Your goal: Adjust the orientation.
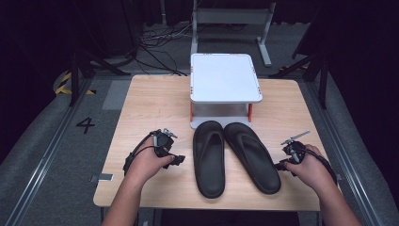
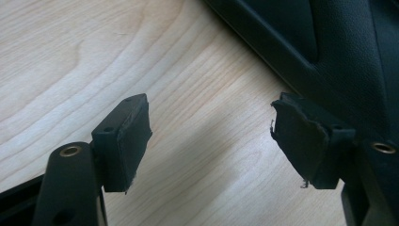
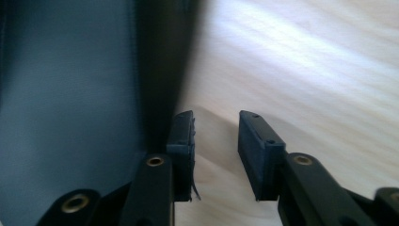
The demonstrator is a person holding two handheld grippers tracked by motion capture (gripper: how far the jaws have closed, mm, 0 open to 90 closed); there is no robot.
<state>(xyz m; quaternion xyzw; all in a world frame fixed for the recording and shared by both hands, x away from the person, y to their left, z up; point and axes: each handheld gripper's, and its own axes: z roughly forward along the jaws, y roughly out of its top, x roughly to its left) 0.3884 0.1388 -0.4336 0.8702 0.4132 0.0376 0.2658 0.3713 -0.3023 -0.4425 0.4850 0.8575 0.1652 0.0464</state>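
Left gripper [image 2: 211,141] first: its jaws stand wide apart over bare wood, nothing between the pads, hovering just beside the left slipper [image 1: 209,157]. In its own view that slipper is a dark slab cut off by the top and right edges, and the right-hand pad [image 2: 301,141] sits in front of its rim; whether pad and rim touch is hard to say. That pad's facing looks frayed at the edges.

Over to the right gripper [image 3: 216,155]: jaws parted by a narrow gap, bare bench showing through it, nothing gripped. Its left-hand pad [image 3: 181,150] lies right against the dark side of the right slipper [image 1: 251,157]. Contact can't be confirmed, because the slipper is a blurred blue-grey mass running off the top and left of that view.

From the high view, both black slippers lie side by side at the middle of the bench [image 1: 150,101], toes toward the white two-tier stand [image 1: 225,77] at the far edge and heels toward the person, with the right one angled outward. The left hand [image 1: 148,162] and right hand [image 1: 308,169] flank the pair. Both grippers look small and dark from up there, so their jaws are hard to read. The stand's lower shelf is mostly hidden under its top, and the floor beyond sinks into darkness.
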